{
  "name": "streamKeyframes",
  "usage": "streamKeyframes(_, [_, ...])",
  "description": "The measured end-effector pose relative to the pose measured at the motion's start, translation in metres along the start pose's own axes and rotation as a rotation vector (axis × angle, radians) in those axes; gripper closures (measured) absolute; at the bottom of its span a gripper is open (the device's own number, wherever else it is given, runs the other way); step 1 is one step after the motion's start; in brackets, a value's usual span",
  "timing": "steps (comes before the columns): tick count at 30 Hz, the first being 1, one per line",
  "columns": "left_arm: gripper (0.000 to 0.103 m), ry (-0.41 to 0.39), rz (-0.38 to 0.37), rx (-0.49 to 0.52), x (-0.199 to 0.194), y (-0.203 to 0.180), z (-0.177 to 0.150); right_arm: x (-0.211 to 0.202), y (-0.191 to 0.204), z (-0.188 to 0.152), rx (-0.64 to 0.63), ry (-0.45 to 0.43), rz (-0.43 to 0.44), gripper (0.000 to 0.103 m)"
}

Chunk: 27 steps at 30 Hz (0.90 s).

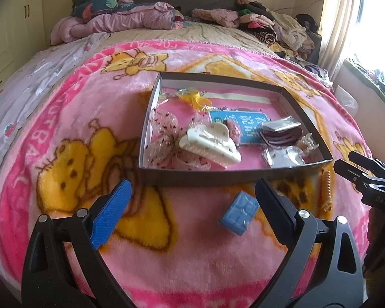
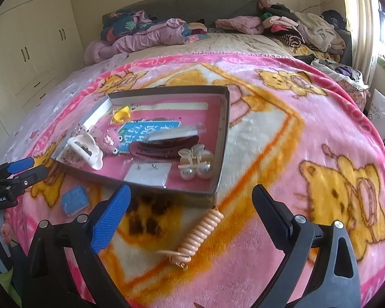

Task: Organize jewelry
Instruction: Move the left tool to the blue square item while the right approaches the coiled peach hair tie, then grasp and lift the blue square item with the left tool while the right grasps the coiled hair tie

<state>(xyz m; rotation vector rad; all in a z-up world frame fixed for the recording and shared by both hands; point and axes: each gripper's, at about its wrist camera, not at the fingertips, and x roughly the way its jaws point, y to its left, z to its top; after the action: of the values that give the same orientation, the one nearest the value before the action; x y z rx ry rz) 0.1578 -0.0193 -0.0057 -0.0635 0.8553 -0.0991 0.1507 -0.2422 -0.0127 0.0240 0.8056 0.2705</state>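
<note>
Left gripper wide, empty | right gripper wide, empty | blue box, peach coil hair tie on blanket, just outside tray near edge | open blanket beyond tray's right edge

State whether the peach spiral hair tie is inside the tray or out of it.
Out. The peach spiral hair tie lies on the blanket, just outside the tray's near corner.

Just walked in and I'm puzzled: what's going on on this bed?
A person is sorting hair accessories and jewelry into a shallow box on a pink blanket. Both tools are open and empty: the left tool hovers near a small blue box, the right tool over a peach spiral hair tie. Those two lie outside the box; a white claw clip is already inside.
</note>
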Motion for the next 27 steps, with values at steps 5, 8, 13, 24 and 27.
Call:
streamKeyframes(5, [0.015, 0.016, -0.005, 0.010, 0.002, -0.004, -0.010, 0.004, 0.001, -0.011, 0.000, 0.023, 0.004, 0.010])
streamKeyframes(8, [0.015, 0.025, -0.010, 0.024, 0.005, -0.008, -0.016, 0.007, 0.003, -0.018, 0.002, 0.040, 0.008, 0.010])
streamKeyframes(13, [0.015, 0.046, -0.023, 0.042, 0.014, -0.013, -0.024, 0.017, 0.003, -0.028, 0.019, 0.062, 0.012, 0.010])
streamKeyframes(24, [0.015, 0.073, -0.044, 0.122, 0.039, -0.030, -0.033, 0.041, -0.009, -0.033, 0.087, 0.076, -0.036, 0.023])
streamKeyframes(27, [0.015, 0.074, -0.049, 0.143, 0.044, -0.035, -0.033, 0.041, -0.011, -0.037, 0.063, 0.076, -0.071, 0.038])
